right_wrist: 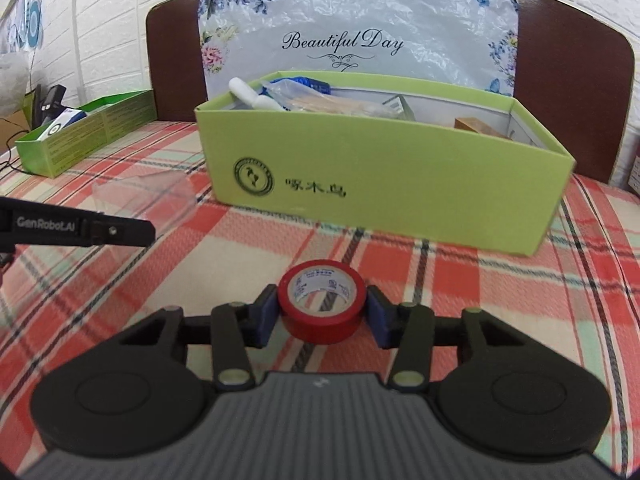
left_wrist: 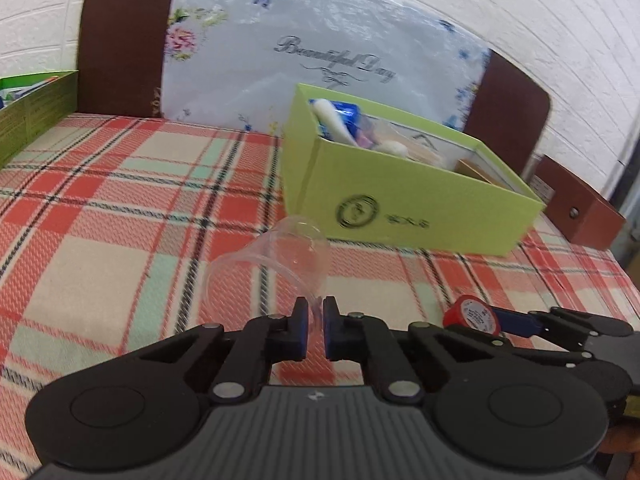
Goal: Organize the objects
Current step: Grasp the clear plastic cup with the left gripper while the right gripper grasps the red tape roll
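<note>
My left gripper (left_wrist: 316,314) is shut on the rim of a clear plastic cup (left_wrist: 276,260) and holds it tilted above the plaid cloth. The cup also shows in the right wrist view (right_wrist: 148,196), beside the left gripper's finger (right_wrist: 120,232). My right gripper (right_wrist: 323,308) is shut on a red roll of tape (right_wrist: 322,304), seen also in the left wrist view (left_wrist: 474,316). A light green box (right_wrist: 380,192) with several items inside stands just ahead; it also shows in the left wrist view (left_wrist: 400,200).
A darker green open box (right_wrist: 84,132) stands at the far left; its corner shows in the left wrist view (left_wrist: 36,112). A brown headboard (right_wrist: 572,92) with a flowered plastic sheet (right_wrist: 352,28) rises behind. A brown block (left_wrist: 576,204) sits at the right edge.
</note>
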Motion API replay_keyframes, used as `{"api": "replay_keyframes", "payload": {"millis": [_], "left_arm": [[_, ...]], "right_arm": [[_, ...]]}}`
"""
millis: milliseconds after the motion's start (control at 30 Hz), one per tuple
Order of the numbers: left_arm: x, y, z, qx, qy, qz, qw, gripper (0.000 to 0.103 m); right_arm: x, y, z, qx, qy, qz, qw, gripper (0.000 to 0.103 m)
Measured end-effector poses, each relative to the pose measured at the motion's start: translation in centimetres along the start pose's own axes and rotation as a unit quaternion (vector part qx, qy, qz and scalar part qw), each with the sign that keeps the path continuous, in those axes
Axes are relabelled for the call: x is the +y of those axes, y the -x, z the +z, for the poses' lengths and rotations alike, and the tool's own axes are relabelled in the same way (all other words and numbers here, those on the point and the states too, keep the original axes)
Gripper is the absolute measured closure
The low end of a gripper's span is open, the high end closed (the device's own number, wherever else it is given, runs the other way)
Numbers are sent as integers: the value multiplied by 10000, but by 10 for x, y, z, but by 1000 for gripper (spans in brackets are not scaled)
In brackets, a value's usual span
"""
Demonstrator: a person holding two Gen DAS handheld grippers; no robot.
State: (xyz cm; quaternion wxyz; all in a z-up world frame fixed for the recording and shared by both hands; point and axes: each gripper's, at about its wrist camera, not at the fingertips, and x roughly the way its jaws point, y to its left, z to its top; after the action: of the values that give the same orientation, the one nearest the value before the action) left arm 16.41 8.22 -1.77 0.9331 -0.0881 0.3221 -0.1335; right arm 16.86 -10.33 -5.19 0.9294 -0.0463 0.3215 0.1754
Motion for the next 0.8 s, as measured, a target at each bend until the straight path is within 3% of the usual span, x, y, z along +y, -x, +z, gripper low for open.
{"api": "replay_keyframes", "payload": {"millis": [100,233,300,333,367,400,500,567,633,800], "left_arm": [[-11,7,-7,-1,-106,18,9999,96],[-15,0,-7,56,103,17,9999,91],[-12,-4,-6,90,331,87,9994,73],[-11,-6,-5,66,427,134,9990,58],[-10,-7,-5,37,484,200,9986,51],[-11,-7,-5,-10,490,271,9984,51],[-14,-10,-2,16,296,302,9991,56],[-16,-12,-2,93,193,250,9995,78],[-17,-14,-4,171,155,187,9996,91],[-29,-2,-2,40,-123,48,9999,98]], "right_arm": [[-2,18,-11,51,-88,24,9999,57],[-1,30,-21,10,-150,78,9999,57],[1,32,-22,-31,-121,43,9999,56],[1,32,-22,-43,-118,51,9999,56],[1,32,-22,-52,-122,55,9999,56],[1,32,-21,-58,-118,57,9999,56],[1,30,-21,-65,-115,74,9999,56],[1,28,-22,-36,-115,68,9999,57],[1,29,-22,-40,-115,74,9999,57],[0,33,-21,-66,-147,123,9998,57]]}}
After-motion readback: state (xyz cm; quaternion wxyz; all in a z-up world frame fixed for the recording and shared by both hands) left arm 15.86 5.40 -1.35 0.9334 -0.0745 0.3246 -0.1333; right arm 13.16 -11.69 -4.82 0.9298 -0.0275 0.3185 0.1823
